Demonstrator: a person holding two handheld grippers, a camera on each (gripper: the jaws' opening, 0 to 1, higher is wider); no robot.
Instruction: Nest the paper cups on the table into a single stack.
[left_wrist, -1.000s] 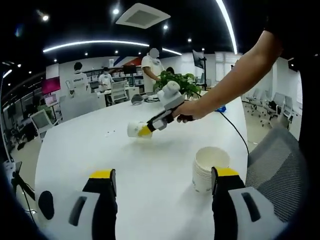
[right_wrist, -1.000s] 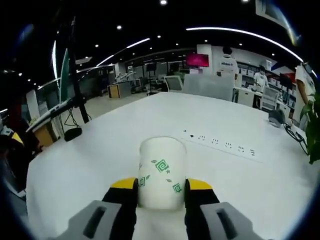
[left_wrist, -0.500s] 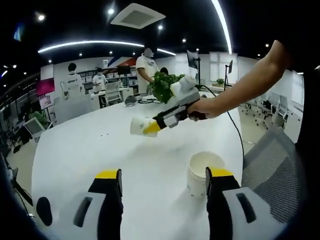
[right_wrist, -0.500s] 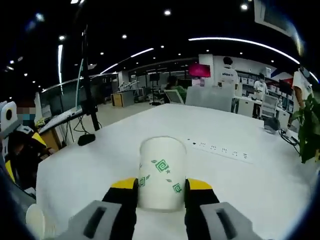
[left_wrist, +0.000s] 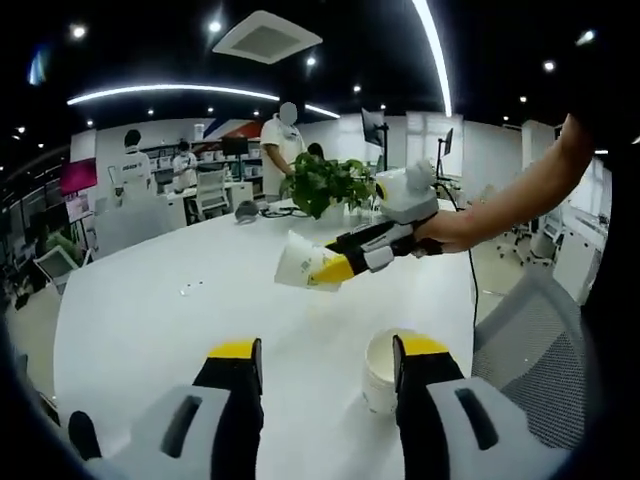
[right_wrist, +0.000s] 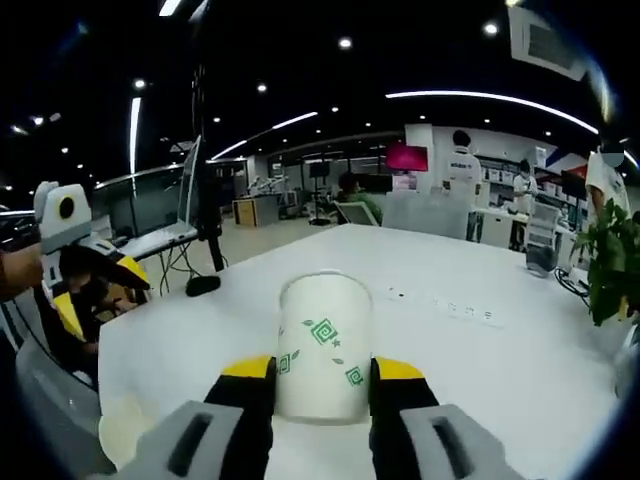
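A white paper cup with green marks (right_wrist: 322, 345) lies sideways between the jaws of my right gripper (right_wrist: 322, 380), which is shut on it. In the left gripper view the same cup (left_wrist: 298, 264) hangs in the air above the white table (left_wrist: 150, 300), held by the right gripper (left_wrist: 340, 268) in a person's hand. A second white cup (left_wrist: 382, 368) stands upright on the table just beyond the right jaw of my left gripper (left_wrist: 328, 365), which is open. That standing cup's rim (right_wrist: 125, 432) shows at the lower left of the right gripper view, below the left gripper (right_wrist: 95, 290).
A potted plant (left_wrist: 325, 185) stands at the table's far side. A socket strip (right_wrist: 440, 305) is set into the tabletop. A grey chair (left_wrist: 530, 330) is at the table's right edge. People stand among desks in the background.
The right gripper has lifted its cup off the table and carried it toward the standing cup. The left gripper has closed in on the standing cup, jaws still open.
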